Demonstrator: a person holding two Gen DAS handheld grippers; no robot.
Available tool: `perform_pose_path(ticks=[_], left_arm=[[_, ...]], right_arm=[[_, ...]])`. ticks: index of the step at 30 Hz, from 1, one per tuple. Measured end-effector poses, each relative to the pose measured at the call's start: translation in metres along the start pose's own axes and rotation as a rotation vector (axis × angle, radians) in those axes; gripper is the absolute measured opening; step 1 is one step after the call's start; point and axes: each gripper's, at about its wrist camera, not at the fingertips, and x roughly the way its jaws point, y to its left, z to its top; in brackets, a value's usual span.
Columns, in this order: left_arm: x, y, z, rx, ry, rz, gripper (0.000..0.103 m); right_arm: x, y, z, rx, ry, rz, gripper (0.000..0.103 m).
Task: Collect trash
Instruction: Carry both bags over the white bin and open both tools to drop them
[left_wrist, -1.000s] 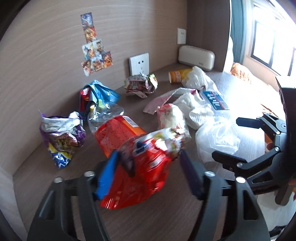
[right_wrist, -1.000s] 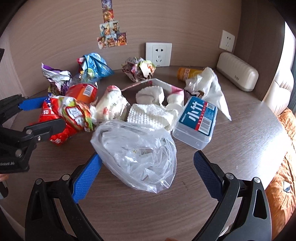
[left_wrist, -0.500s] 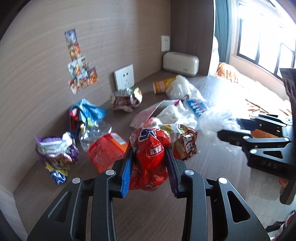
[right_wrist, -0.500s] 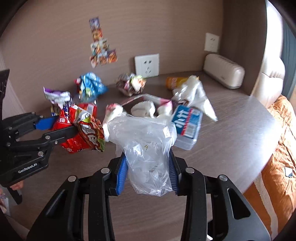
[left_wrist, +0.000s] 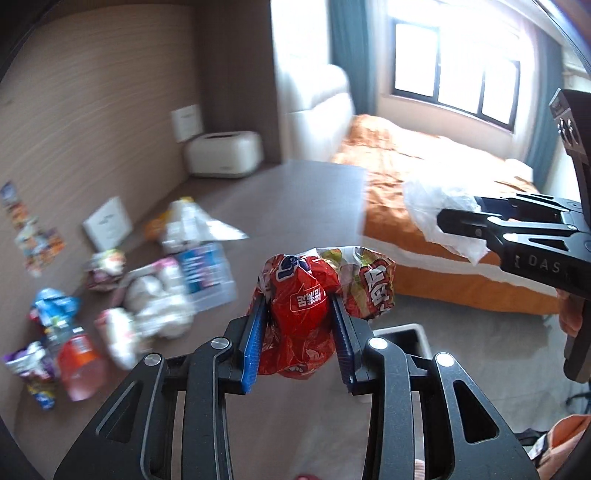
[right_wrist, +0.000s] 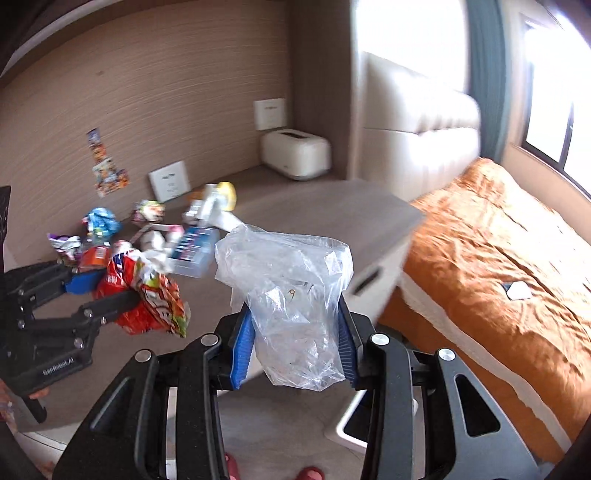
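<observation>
My left gripper (left_wrist: 300, 332) is shut on a crumpled red snack bag (left_wrist: 306, 310) and holds it in the air past the table's front edge; it also shows in the right wrist view (right_wrist: 147, 299). My right gripper (right_wrist: 293, 343) is shut on a clear plastic bag (right_wrist: 291, 291), also lifted; the bag shows at the right of the left wrist view (left_wrist: 439, 218). Several wrappers, a blue tissue pack (right_wrist: 192, 251) and an orange packet (left_wrist: 75, 365) lie on the brown table (left_wrist: 291, 206).
A white bin (left_wrist: 404, 338) stands on the floor below the grippers, its rim also in the right wrist view (right_wrist: 351, 424). A bed with an orange cover (right_wrist: 498, 258) is to the right. A cream box (right_wrist: 295, 153) sits at the table's back.
Both grippers closed on their bags, lifted them off the table and swung right, away from the trash pile toward the bed and bin.
</observation>
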Motion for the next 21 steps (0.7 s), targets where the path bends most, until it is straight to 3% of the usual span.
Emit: perform_pose_path(ticks=[4,10,13,21], left_arm=[[0.042,-0.07,0.013,0.078,0.038,-0.104,0.034],[0.112,-0.142,0.009,0.153,0.127,-0.233,0.034],[0.162,-0.166,-0.006,0.181,0.19,-0.274,0.034],[0.305,-0.206,-0.078,0.193,0.332,-0.341,0.034]], right_arm=[[-0.007,-0.072,-0.021,0.119,0.039,-0.047,0.041],[0.006,-0.139,-0.056,0.201,0.091,-0.117,0.042],[0.032,-0.167,-0.076,0.258,0.139,-0.112,0.042],[0.158,-0.214,-0.153,0.317,0.281,-0.055,0.042]])
